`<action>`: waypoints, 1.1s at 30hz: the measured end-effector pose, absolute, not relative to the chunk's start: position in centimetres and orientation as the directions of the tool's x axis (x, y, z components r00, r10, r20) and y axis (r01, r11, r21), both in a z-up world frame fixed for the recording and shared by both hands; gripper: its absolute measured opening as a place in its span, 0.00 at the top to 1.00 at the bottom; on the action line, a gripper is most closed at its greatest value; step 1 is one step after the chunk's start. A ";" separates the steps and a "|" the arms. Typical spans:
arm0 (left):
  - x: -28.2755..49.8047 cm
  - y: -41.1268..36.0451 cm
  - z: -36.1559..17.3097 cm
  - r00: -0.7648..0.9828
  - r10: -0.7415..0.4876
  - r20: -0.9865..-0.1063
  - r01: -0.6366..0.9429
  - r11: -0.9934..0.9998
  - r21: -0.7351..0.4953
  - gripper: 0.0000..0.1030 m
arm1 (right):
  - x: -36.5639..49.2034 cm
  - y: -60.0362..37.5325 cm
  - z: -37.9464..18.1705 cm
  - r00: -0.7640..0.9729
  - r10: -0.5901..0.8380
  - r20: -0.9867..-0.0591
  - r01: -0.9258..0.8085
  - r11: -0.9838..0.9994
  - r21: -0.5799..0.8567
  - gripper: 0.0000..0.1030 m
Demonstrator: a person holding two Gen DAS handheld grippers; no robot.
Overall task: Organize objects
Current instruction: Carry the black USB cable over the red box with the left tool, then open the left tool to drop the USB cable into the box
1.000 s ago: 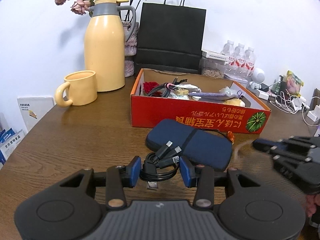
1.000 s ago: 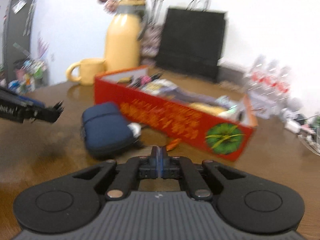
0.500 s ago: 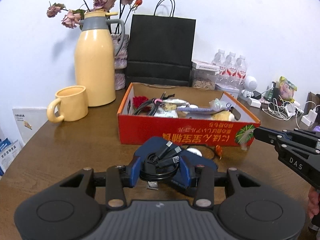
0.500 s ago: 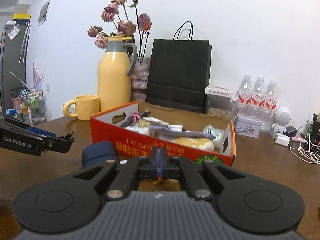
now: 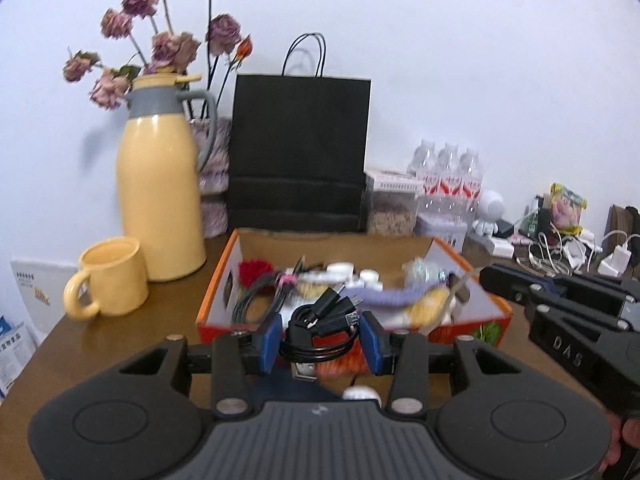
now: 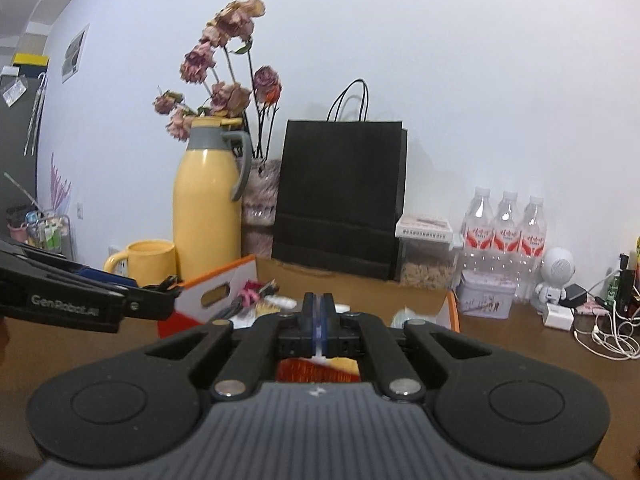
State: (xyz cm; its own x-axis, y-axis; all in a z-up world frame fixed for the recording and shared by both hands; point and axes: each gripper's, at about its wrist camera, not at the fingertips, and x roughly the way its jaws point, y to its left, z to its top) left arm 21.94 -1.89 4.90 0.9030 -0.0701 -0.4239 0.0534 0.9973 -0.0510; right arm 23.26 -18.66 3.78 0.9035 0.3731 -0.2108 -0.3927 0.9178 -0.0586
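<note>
Backdrop along the wall, left wrist view.
Yellow thermos jug (image 5: 160, 184) at ten o'clock, dried roses (image 5: 160, 48) behind it, yellow mug (image 5: 112, 282) at nine, black paper bag (image 5: 300, 152) at twelve, water bottles (image 5: 448, 176) and tangled chargers (image 5: 560, 248) at two.

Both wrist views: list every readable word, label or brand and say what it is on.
"GenRobot.AI": side of the black left gripper, right wrist view.
"DAS": side of the black right gripper, left wrist view.
Red-labelled clear water bottles: print too small to read.
White booklet at the table's left edge: blurred.
</note>
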 end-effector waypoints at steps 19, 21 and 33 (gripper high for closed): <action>35.3 -2.9 4.1 0.901 -0.018 -0.433 0.003 0.999 -0.035 0.61 | 33.5 -17.2 2.9 0.896 0.379 -0.233 -0.396 0.918 -0.028 0.97; 36.3 -2.9 3.8 0.899 -0.011 -0.437 -0.001 1.000 -0.027 0.61 | 34.5 -17.2 2.5 0.893 0.375 -0.248 -0.393 0.919 -0.028 0.97; 39.1 -2.4 3.0 0.891 0.014 -0.453 -0.018 1.000 -0.005 0.60 | 37.7 -17.4 1.0 0.881 0.362 -0.304 -0.389 0.921 -0.031 0.97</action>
State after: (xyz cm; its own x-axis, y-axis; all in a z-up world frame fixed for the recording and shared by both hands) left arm 39.15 -2.36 3.00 0.8915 0.0141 -0.4528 -0.0183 0.9998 -0.0049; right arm 37.73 -17.36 1.03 0.8812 0.3620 -0.3041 -0.3891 0.9207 -0.0315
